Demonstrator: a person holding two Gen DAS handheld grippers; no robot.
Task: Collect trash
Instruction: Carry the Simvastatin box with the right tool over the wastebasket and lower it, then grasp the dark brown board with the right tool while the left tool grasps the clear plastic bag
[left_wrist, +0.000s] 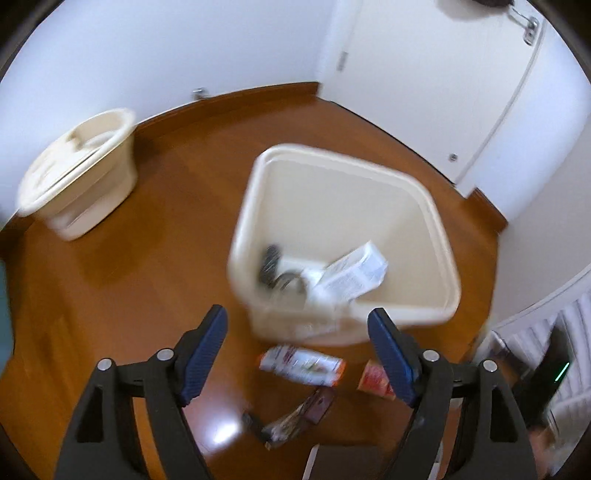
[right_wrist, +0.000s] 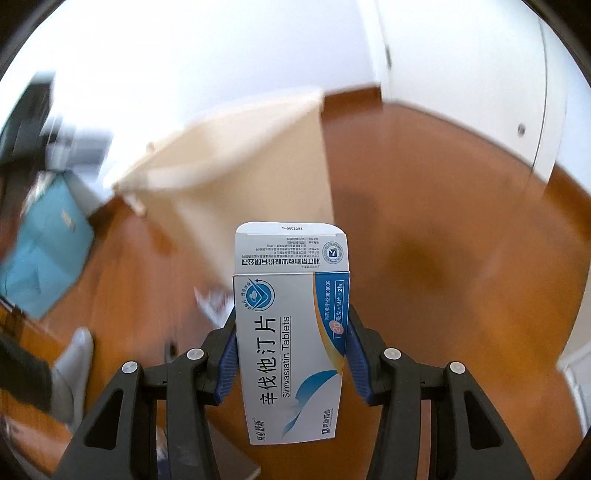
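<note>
In the left wrist view, a cream square bin (left_wrist: 436, 236) stands on the wooden floor and holds a white carton (left_wrist: 351, 275) and dark scraps. My left gripper (left_wrist: 297, 354) is open and empty above the floor in front of the bin. Between its fingers lie an orange-white packet (left_wrist: 301, 365), a red packet (left_wrist: 373, 378) and a dark wrapper (left_wrist: 295, 417). In the right wrist view, my right gripper (right_wrist: 291, 328) is shut on a white-blue Simvastatin tablet box (right_wrist: 291, 332), held upright. The cream bin (right_wrist: 258, 173) is blurred beyond it.
A second cream bin (left_wrist: 77, 173) stands at the left by the white wall. A white door (left_wrist: 443, 74) is at the back right. A teal mat (right_wrist: 44, 240) lies on the floor at left. White fabric and a dark device (left_wrist: 550, 373) are at right.
</note>
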